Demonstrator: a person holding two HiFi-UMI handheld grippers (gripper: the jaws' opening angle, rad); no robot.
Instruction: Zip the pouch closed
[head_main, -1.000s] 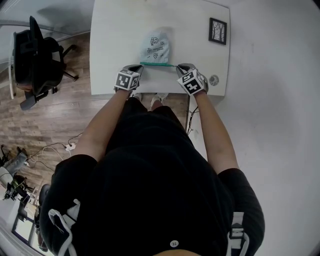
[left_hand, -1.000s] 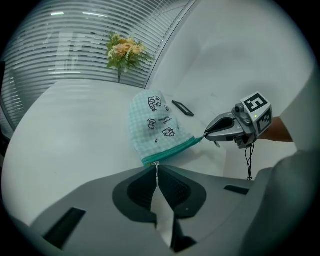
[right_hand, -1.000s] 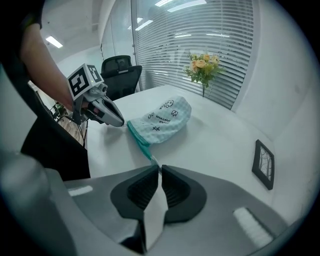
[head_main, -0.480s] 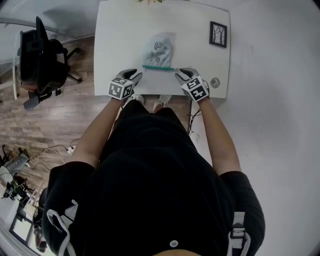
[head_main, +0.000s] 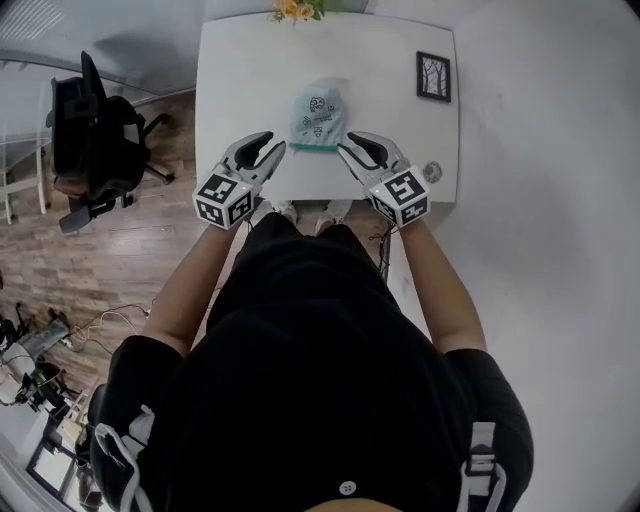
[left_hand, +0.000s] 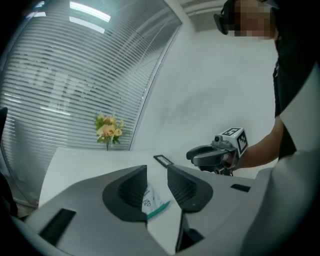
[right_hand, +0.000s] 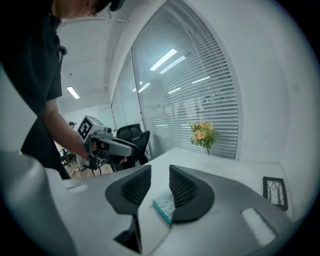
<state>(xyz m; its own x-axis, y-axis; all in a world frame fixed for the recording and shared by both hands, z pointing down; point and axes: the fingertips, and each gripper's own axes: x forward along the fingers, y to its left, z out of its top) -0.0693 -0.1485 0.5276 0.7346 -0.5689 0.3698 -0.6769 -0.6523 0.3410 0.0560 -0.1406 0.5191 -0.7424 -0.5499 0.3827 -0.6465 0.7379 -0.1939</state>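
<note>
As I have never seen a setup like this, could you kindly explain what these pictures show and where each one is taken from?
There is no robot: a person holds a two-jaw gripper in each hand, and the marked cubes belong to them. The head view looks down from a camera on the person's head and shows the left gripper and the right gripper by the near edge of a white table. The other two pictures come from a camera on each gripper, looking along its jaws. On the table are a pouch with a green zip strip, a picture frame and, at the far edge, flowers. Both grippers have just opened their jaws and hold nothing; the pouch lies on the table beyond them.
</note>
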